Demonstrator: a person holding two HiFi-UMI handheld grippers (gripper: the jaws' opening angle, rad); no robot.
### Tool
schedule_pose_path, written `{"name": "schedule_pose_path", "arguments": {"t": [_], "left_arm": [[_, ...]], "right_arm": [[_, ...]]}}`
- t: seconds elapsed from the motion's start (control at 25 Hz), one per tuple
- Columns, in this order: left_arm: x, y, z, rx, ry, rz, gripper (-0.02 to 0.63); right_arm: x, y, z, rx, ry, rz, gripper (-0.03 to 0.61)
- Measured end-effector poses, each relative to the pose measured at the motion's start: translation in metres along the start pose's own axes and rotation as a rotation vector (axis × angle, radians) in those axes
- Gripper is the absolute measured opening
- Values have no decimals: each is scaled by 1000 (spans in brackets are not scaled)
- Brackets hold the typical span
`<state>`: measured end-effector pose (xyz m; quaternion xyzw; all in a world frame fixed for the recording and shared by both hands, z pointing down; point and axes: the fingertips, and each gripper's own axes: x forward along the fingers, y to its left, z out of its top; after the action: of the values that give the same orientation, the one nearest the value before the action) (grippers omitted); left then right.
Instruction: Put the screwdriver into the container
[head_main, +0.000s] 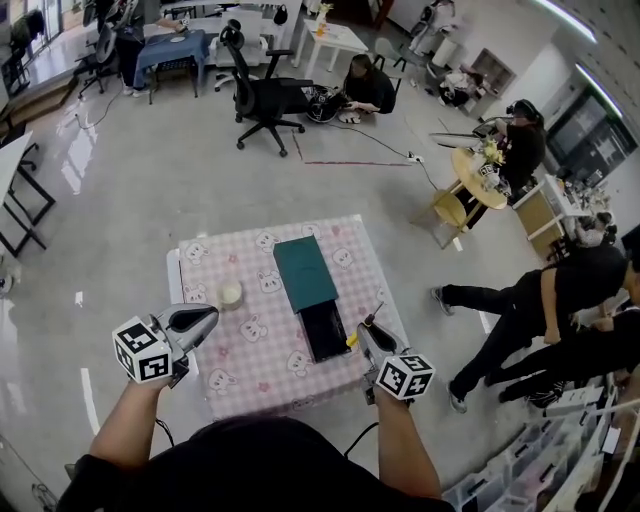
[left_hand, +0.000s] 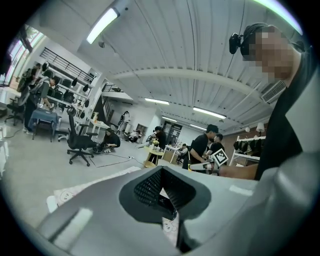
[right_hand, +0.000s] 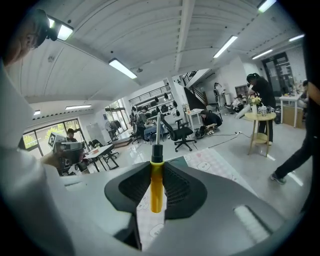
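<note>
left gripper (head_main: 200, 320) hovers over the left side of the tabletop (head_main: 255, 365), jaws closed together, nothing in them. small pale round thing (head_main: 230, 293) lies just beyond it, not involved. container (head_main: 325, 330) sits mid-table: teal lid (head_main: 305, 272) covers the far part, dark near section is exposed. right gripper (head_main: 372, 335) is just right of that opening, jaws clamped on the yellow handle of the screwdriver (right_hand: 156, 186), shaft pointing up and away. handle end looks near the container's right rim. my read on the step: shift left until the tool is over the dark opening, turn it along the container's long side, lower in, then release. opening looks narrow, so a crosswise tool could catch the rim.
</note>
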<state>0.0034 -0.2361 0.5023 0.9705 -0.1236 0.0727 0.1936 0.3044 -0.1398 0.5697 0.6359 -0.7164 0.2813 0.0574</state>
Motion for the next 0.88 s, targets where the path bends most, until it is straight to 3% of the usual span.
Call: {"name": "schedule_pose_path", "arguments": {"t": [0.88], "left_arm": [[-2, 28, -4, -36, -7, 108, 0]], "right_arm": [[79, -40, -75, -7, 228, 12, 106]]}}
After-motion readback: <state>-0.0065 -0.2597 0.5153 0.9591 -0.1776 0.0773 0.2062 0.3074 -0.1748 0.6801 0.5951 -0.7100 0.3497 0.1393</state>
